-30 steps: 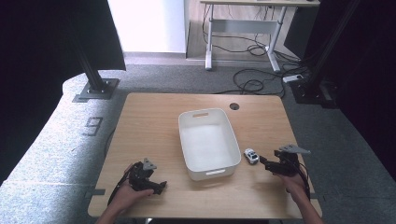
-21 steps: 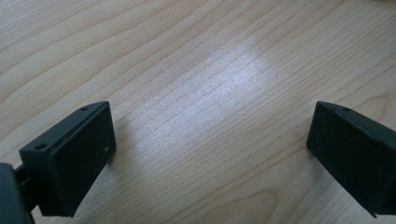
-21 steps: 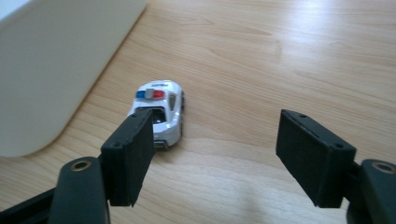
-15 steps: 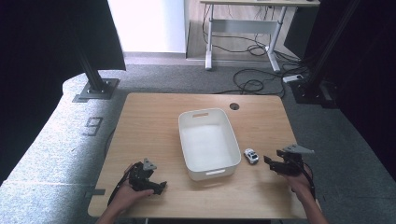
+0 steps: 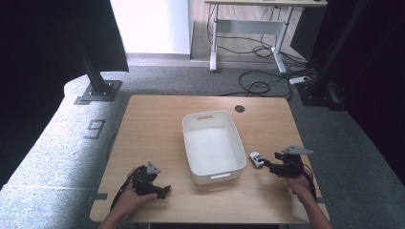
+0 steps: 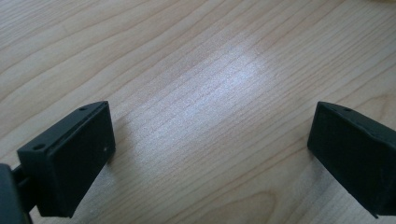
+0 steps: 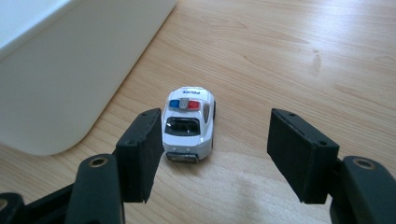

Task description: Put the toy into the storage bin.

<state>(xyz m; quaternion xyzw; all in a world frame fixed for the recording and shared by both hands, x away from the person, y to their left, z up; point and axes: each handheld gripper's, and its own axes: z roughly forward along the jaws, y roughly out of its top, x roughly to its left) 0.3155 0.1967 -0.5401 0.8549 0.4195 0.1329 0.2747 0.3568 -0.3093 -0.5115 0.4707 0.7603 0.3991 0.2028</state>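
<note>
The right hand-held gripper (image 7: pixel 212 151) is standing released, jaws straddling the rear of the toy police car (image 7: pixel 189 122), which is sitting on the desk (image 5: pixel 153 133) at three o'clock of the white bin (image 5: pixel 210 145). Centring before closing looks wise, since the left jaw is nearer. The left hand-held gripper (image 6: pixel 210 158) is resting released. One car, one bin.

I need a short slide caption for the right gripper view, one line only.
Open right gripper approaches a toy police car on the wooden table, beside a white bin.
</note>
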